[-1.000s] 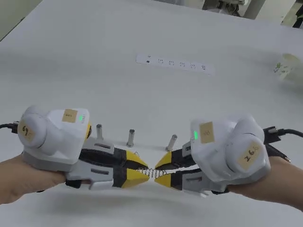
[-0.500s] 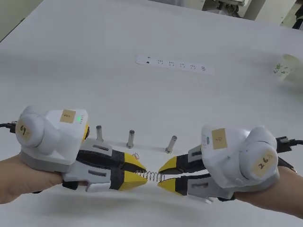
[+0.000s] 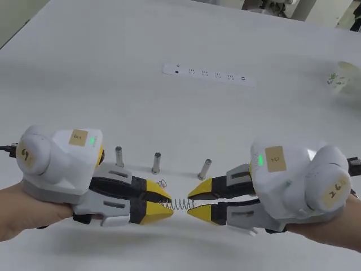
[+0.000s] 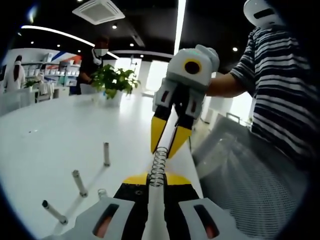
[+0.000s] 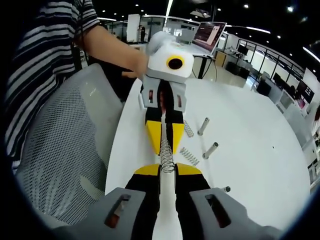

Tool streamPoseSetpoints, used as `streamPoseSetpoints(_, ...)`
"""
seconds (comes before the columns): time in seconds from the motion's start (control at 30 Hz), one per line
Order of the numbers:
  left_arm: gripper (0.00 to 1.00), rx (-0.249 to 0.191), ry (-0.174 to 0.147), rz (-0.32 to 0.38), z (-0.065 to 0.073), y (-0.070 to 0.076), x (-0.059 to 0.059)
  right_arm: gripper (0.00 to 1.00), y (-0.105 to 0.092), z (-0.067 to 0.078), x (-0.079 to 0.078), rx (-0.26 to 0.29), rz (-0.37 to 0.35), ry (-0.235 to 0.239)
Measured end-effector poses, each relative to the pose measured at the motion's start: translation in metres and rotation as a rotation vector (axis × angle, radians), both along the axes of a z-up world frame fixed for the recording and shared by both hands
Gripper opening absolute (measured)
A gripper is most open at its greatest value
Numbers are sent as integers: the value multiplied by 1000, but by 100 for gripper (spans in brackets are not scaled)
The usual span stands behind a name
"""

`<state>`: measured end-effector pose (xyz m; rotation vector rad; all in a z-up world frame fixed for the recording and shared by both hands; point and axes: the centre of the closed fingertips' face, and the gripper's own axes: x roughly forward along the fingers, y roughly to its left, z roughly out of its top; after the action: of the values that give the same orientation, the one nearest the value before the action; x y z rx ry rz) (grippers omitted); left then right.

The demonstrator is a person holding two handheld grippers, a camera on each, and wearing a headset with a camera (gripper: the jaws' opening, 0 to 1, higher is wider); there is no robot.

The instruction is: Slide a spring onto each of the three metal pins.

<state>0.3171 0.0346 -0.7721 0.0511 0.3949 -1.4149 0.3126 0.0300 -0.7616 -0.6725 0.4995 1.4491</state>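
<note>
Judged from how things lie, none of the three pins carries a spring yet, so all three slides are left to do. The work in hand looks like readying the first spring.

The left gripper (image 3: 166, 202) has its jaws closed on one end of the spring (image 3: 179, 204). The spring runs straight out from those jaw tips to the tips of the right gripper (image 3: 192, 202), whose jaws pinch the other end. So it hangs level between the two sets of tips, off the table, held at both ends.

Beyond the left jaws stands the left pin (image 3: 119, 156), bare. The middle pin (image 3: 156, 162) stands past the gap between the two sets of tips, also bare. The right pin (image 3: 205, 169), tilted, is just beyond the right jaws, and bare too.

A small loose spring (image 3: 162, 183) lies on the table between the left jaw tips and the middle pin. In the right gripper view a second loose spring (image 5: 188, 129) lies to the right of the jaws, beside the pins.

As for writing, the round sticker (image 3: 29, 158) on the left gripper's body reads roughly "69". Its square top sticker (image 3: 78, 137) is too small to read. The right gripper's top sticker (image 3: 274, 159) is likewise unreadable, and its side sticker (image 3: 330, 195) reads "26". Far beyond the jaws lie a white power strip (image 3: 206, 75) and a labelled cup (image 3: 343, 76), the print illegible.
</note>
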Motion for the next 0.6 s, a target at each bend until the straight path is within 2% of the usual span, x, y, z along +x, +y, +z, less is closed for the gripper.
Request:
streamPoseSetpoints(0.17,2,12,-10,-6,-3,-1,0,7,2,3,1,22,-8,23)
streamPoseSetpoints(0.27,2,11,-17,-5,-3,-2,-1,7,10,15,-1,104,-34,67)
streamPoseSetpoints(0.33,2,7,-21,-2,-2,-2,0,7,13,20,-1,122,-37,74)
streamPoseSetpoints(0.43,2,14,-31,-1,-3,-3,1,7,15,17,-2,96,-22,57)
streamPoseSetpoints(0.6,2,21,-35,0,-4,-3,0,7,19,17,-5,85,2,27)
